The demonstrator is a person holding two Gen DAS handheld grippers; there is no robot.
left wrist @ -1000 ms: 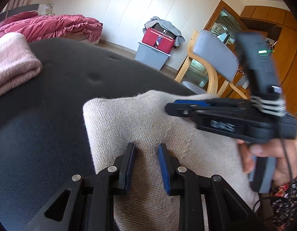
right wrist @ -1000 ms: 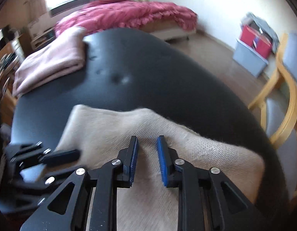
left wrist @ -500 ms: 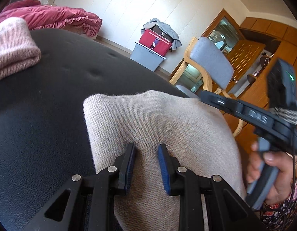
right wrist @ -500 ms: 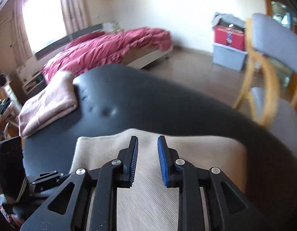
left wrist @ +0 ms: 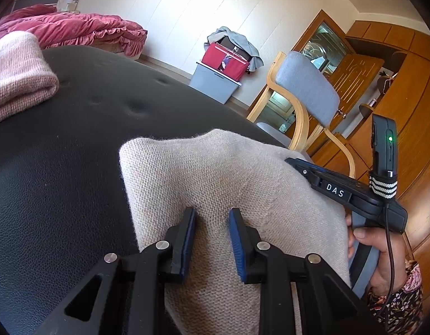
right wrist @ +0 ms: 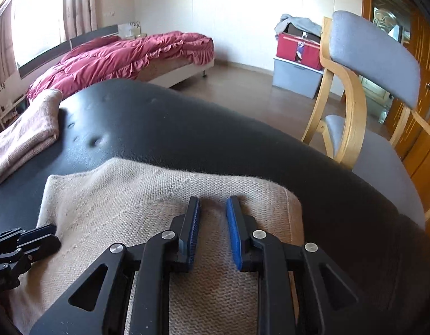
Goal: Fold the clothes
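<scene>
A beige knit sweater (left wrist: 215,167) (right wrist: 145,189) lies folded on a black padded surface (left wrist: 61,167) (right wrist: 187,128). My left gripper (left wrist: 212,212) rests on its near left part, jaws a narrow gap apart, with flat knit under the gap and no fold pinched. In the right wrist view, the left gripper (right wrist: 52,236) sits at the sweater's left edge. My right gripper (right wrist: 212,201) hovers over the sweater's right end, jaws equally narrow and nothing pressed between the pads. In the left wrist view, the right gripper (left wrist: 293,162) points at the sweater's right edge, held by a hand (left wrist: 376,251).
A folded pink knit garment (left wrist: 17,75) (right wrist: 28,128) lies at the far left of the black surface. Beyond its right edge stands a wooden chair with grey cushions (left wrist: 307,89) (right wrist: 374,53). A bed with a red quilt (right wrist: 117,55) and a grey bin (right wrist: 296,78) stand farther back.
The right gripper has slid from the middle of the sweater to its right end and turned toward the chair. The left gripper and the sweater have stayed put.
</scene>
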